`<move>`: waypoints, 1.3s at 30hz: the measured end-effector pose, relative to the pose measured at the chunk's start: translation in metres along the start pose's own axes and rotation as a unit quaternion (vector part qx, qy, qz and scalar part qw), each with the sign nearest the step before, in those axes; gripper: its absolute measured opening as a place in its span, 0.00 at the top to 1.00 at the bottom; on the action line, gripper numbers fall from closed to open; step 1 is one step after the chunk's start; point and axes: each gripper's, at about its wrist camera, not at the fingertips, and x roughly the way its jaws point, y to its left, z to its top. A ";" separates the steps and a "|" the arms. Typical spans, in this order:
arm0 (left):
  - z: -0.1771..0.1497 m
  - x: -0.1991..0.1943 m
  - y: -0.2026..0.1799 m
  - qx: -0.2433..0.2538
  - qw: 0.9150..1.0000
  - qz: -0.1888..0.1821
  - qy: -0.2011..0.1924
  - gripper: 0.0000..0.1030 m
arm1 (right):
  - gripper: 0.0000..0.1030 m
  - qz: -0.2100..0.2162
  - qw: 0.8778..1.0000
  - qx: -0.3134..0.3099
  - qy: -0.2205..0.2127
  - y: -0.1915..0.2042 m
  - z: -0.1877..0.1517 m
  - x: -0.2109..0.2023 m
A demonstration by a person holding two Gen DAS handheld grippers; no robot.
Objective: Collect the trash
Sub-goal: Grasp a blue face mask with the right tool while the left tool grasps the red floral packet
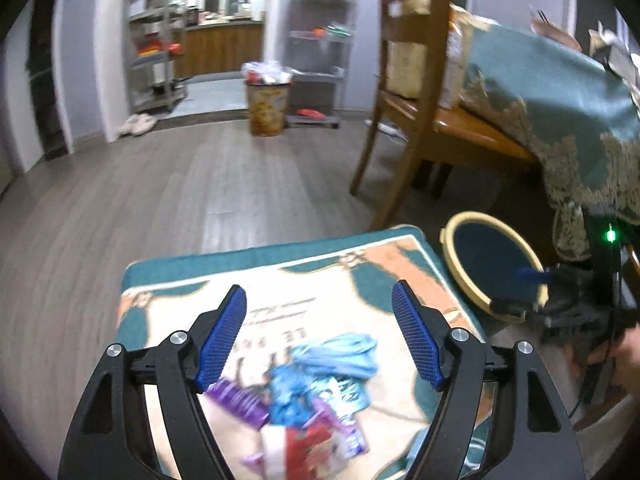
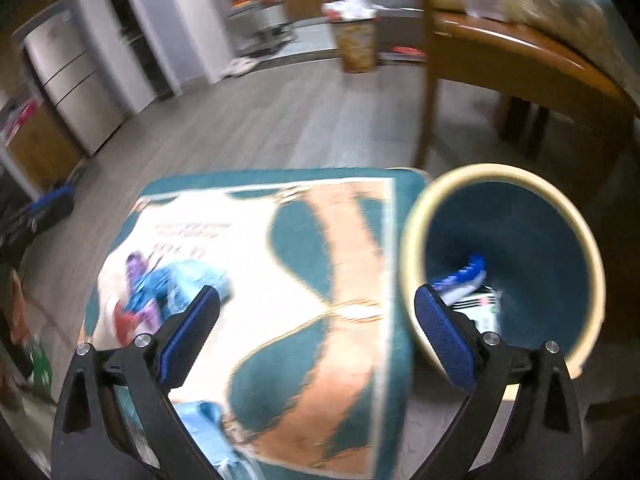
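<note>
Hanging over a pile of trash [image 1: 316, 396], the left gripper [image 1: 319, 334] has its two blue fingers spread wide apart and holds nothing; the pile is made of crinkly wrappers, blue, purple and red, and it lies on a soft teal cushion [image 1: 256, 264] with a cream and orange picture on it; in the right wrist view the same pile [image 2: 160, 292] sits far over on the left side of the cushion [image 2: 304, 264]; the right gripper [image 2: 316, 322] is spread wide too, with nothing between its fingers; just beside the cushion stands a round bin [image 2: 412, 232] with a pale yellow rim and a dark blue inside; a blue and white wrapper [image 2: 468, 284] lies inside the bin, close behind the right finger; from the left wrist view the bin [image 1: 452, 236] is to the right of the cushion, and the other gripper [image 1: 532, 292] reaches over its rim; the cushion and the bin are on a grey wooden floor [image 1: 160, 192]; a brown wooden chair [image 1: 404, 80] stands behind them, next to a desk with a green cloth [image 1: 560, 92] hanging down; far back is another bin [image 1: 267, 108], stuffed full; everything looks a bit blurry.
</note>
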 end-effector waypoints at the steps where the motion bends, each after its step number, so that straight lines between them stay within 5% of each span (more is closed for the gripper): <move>1: -0.005 -0.003 0.006 -0.009 1.000 0.003 -0.001 0.27 | 0.07 0.006 1.000 -0.010 0.003 0.010 -0.004 0.002; 9: -0.065 -0.004 0.041 -0.073 0.996 0.037 0.046 0.27 | 0.07 0.051 0.992 -0.104 0.050 0.078 -0.052 0.019; 12: -0.078 0.003 0.040 -0.062 0.995 0.043 0.069 0.27 | 0.07 0.054 0.985 -0.144 0.072 0.091 -0.071 0.025; 23: -0.105 0.033 0.023 -0.026 0.987 0.016 0.157 0.60 | 0.25 0.086 0.968 -0.192 0.138 0.100 -0.105 0.039; 26: -0.106 0.036 0.019 -0.018 0.987 0.017 0.161 0.68 | 0.32 0.084 0.961 -0.210 0.158 0.106 -0.114 0.046; 28: -0.105 0.038 0.017 -0.013 0.986 0.021 0.165 0.83 | 0.44 0.071 0.957 -0.222 0.170 0.108 -0.120 0.051; 31: -0.101 0.037 0.018 -0.012 0.986 0.021 0.163 0.88 | 0.62 0.056 0.954 -0.231 0.183 0.108 -0.126 0.058; 34: -0.097 0.034 0.015 -0.006 0.988 0.020 0.156 0.91 | 0.77 0.054 0.957 -0.230 0.169 0.108 -0.120 0.054; 39: -0.084 0.025 0.009 0.000 0.991 0.005 0.131 0.96 | 0.81 0.051 0.972 -0.192 0.125 0.096 -0.091 0.044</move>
